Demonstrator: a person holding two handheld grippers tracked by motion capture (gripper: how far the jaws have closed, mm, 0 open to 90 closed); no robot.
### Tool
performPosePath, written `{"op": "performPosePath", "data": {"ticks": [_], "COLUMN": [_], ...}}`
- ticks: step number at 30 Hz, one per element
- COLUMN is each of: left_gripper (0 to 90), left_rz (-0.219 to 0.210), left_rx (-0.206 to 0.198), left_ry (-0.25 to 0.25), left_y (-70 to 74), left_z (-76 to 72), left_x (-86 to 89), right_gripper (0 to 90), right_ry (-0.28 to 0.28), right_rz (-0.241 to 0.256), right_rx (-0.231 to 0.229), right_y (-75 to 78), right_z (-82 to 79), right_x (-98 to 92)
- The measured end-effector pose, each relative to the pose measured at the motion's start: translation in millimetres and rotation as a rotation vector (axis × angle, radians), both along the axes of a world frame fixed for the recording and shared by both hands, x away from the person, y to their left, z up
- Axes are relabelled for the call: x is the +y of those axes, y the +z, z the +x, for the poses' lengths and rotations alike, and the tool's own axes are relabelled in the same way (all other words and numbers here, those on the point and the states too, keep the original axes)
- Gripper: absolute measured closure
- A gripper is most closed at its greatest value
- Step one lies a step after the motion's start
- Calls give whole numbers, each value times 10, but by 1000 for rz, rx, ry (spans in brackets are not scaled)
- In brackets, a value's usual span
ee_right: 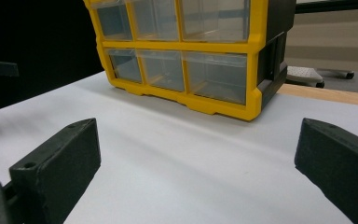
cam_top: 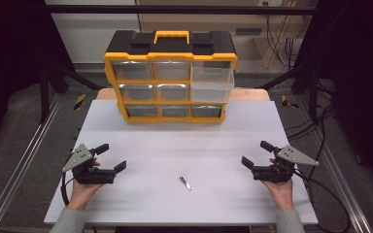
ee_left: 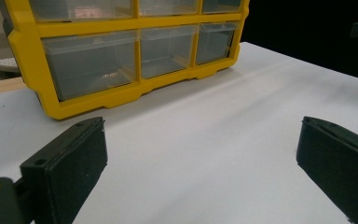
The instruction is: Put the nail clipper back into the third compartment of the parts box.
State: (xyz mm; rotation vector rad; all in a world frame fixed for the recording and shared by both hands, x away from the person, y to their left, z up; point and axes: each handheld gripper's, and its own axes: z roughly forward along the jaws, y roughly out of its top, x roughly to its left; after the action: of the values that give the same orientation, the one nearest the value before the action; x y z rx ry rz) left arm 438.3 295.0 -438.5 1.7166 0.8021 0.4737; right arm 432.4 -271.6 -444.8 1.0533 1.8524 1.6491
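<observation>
High view: left gripper [cam_top: 110,157] and right gripper [cam_top: 257,154] rest on desk [cam_top: 223,136], jaws wide apart, empty; small metal piece [cam_top: 185,182] lies between them, untouched.

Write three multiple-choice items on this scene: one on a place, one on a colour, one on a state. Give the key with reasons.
1. Where does the small metal piece lie?
A. on the table between the grippers
B. in a drawer
C. on the organizer's top

2. What colour is the drawer organizer's frame?
A. red
B. yellow
C. green

3. How do the left gripper and right gripper stand?
A. both shut
B. one shut on the piece
C. both open

Key: A, it rests on the white table; B, yellow bars surround the clear drawers; C, each pair of jaws stands wide apart, holding nothing.
</observation>
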Motion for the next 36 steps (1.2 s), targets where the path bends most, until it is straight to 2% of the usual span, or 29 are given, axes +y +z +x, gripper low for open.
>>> {"op": "performPosePath", "data": {"ticks": [16, 23, 30, 36], "left_gripper": [18, 19, 18, 19], "left_rz": [-4, -1, -1, 3], "left_rx": [2, 2, 4, 5], "left_ry": [4, 9, 11, 11], "left_y": [-17, -18, -24, -28], "left_z": [-1, -3, 1, 1], "left_x": [24, 30, 36, 31], "right_gripper": [9, 15, 19, 16], "right_ry": [13, 29, 41, 46], "right_rz": [-9, -18, -47, -51], "right_rx": [2, 2, 23, 32], "right_y": [41, 101, 148, 179], "right_z": [1, -6, -1, -1], "right_x": [12, 77, 176, 251]}}
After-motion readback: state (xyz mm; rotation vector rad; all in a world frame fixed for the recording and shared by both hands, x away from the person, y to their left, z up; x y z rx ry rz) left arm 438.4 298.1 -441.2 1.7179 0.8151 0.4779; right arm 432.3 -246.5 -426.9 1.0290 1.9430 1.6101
